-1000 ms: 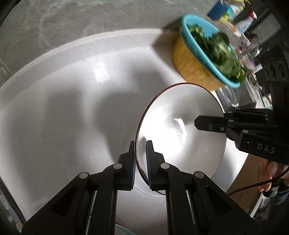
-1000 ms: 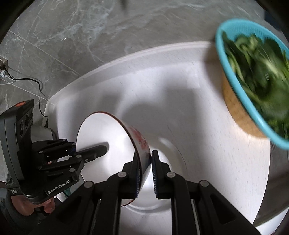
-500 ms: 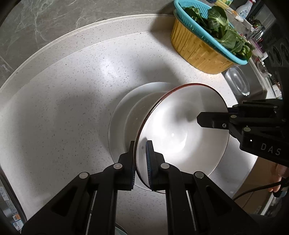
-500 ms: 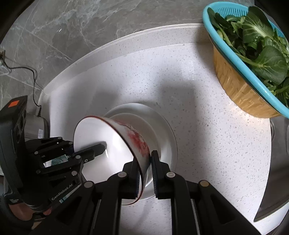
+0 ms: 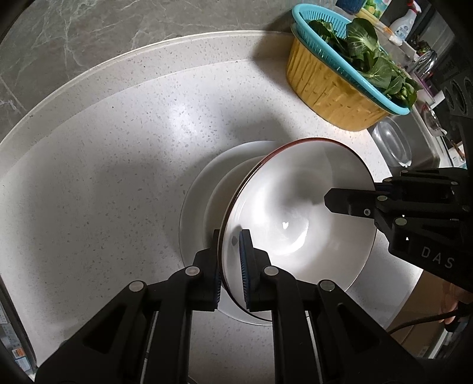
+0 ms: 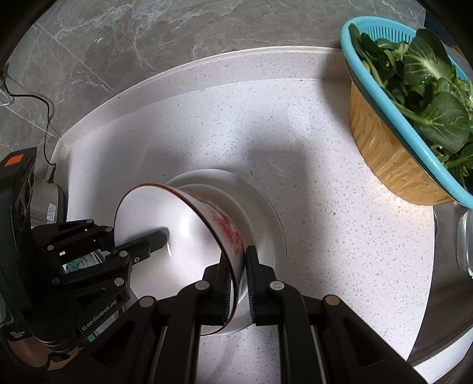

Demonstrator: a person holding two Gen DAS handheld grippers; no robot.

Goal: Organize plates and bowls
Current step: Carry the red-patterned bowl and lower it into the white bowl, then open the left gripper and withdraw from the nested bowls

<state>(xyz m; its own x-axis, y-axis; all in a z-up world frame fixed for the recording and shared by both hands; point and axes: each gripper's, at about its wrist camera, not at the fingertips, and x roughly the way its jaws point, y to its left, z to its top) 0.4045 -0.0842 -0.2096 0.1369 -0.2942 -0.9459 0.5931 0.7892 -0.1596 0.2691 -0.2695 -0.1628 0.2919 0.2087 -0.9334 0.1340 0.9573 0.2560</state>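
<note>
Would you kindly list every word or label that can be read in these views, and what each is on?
"DAS": on the right gripper body, left wrist view.
"GenRobot.AI": on the left gripper body, right wrist view.
Spray bottle label: too small to read.
Sticker on the metal appliance: blurred.

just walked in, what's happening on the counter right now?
A person is holding one white bowl with both handheld tools. The left claw is clamped on the near rim, one finger inside and one outside; the right claw pinches the opposite rim, by the red pattern. The bowl sits over a stack of white dishes on the speckled counter, not visibly released. A basket of greens stands off to the side.
</note>
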